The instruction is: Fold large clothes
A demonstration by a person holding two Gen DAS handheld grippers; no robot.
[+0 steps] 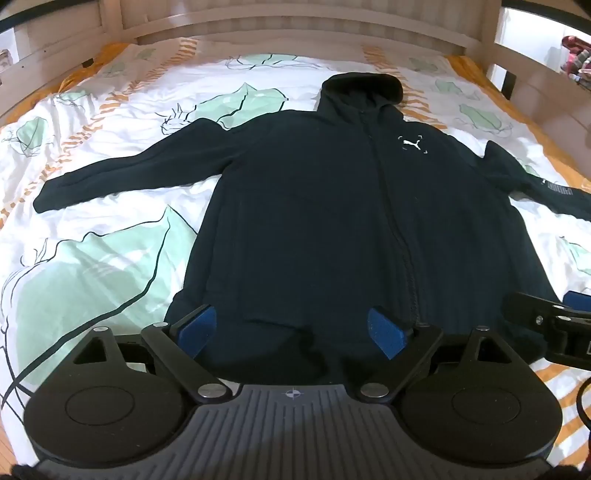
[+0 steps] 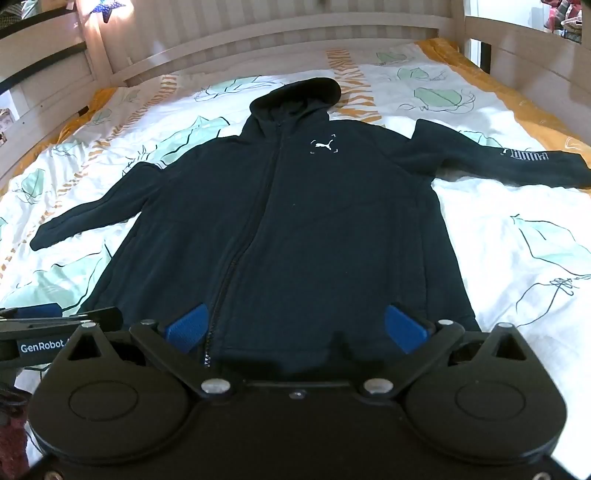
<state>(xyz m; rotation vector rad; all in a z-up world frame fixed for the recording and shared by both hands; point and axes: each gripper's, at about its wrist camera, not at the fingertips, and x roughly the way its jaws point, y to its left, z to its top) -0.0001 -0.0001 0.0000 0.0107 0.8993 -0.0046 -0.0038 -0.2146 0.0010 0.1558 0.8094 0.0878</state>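
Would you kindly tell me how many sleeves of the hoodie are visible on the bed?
2. One sleeve stretches out to the left across the bedspread; the other sleeve, with lettering printed on it, stretches out to the right. Neither is folded in yet.

Both wrist views near the hem, angled down, facing the headboard (image 1: 295, 22), sharing the hoodie (image 2: 280, 221)

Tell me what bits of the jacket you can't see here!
- Left wrist view: the hoodie's bottom hem, hidden behind the left gripper.
- Left wrist view: the sleeve lettering, too small to read.
- Right wrist view: the hem again, behind the right gripper.
- Both views: the hoodie's back, against the bedsheet.
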